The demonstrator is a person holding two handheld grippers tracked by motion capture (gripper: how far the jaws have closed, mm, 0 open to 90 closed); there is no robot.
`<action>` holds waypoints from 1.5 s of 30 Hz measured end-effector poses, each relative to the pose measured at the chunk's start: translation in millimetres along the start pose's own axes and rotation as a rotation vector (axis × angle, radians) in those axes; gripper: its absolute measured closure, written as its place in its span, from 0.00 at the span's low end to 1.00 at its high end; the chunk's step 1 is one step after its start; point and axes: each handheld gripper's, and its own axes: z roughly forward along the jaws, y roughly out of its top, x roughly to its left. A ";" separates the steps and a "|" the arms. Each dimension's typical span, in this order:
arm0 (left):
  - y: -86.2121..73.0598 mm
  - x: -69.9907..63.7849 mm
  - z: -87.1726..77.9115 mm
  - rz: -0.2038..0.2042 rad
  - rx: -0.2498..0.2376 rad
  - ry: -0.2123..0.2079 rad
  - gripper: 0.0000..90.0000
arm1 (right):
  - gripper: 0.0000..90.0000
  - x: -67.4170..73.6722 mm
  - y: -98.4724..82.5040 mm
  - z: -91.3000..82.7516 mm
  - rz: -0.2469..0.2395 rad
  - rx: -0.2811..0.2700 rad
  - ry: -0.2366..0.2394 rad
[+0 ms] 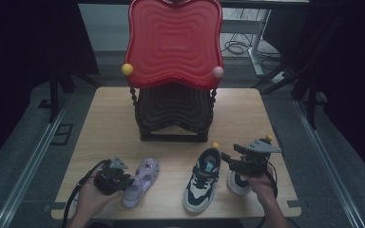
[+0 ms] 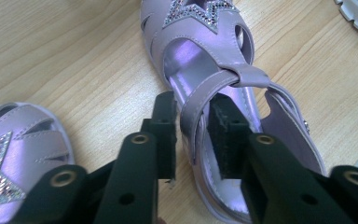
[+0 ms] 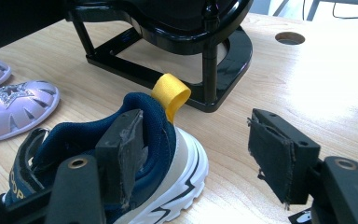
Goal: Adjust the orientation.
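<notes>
My left gripper [image 2: 191, 123] straddles the side strap of a purple sandal [image 2: 223, 93] near the surface's [image 1: 119, 118] front-left edge; whether the pads pinch the strap I cannot tell. My right gripper [image 3: 200, 154] stands wide open, 1 jaw inside the heel of a navy sneaker [image 3: 121, 163] near the front edge, gripping nothing. A 2nd sandal [image 2: 14, 154] lies beside the left one.
</notes>
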 end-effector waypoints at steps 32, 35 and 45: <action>-10.5 11.4 -27.9 -0.032 -0.079 0.020 0.94 | 0.39 -0.8 0.2 -1.1 0.008 -0.014 -0.013; -15.2 14.0 -34.3 -0.049 -0.101 0.021 0.94 | 0.38 0.1 0.0 -0.6 0.008 -0.011 -0.010; -39.0 21.4 -51.5 -0.094 -0.117 0.047 0.94 | 0.39 -1.4 0.1 -1.4 0.010 -0.014 -0.015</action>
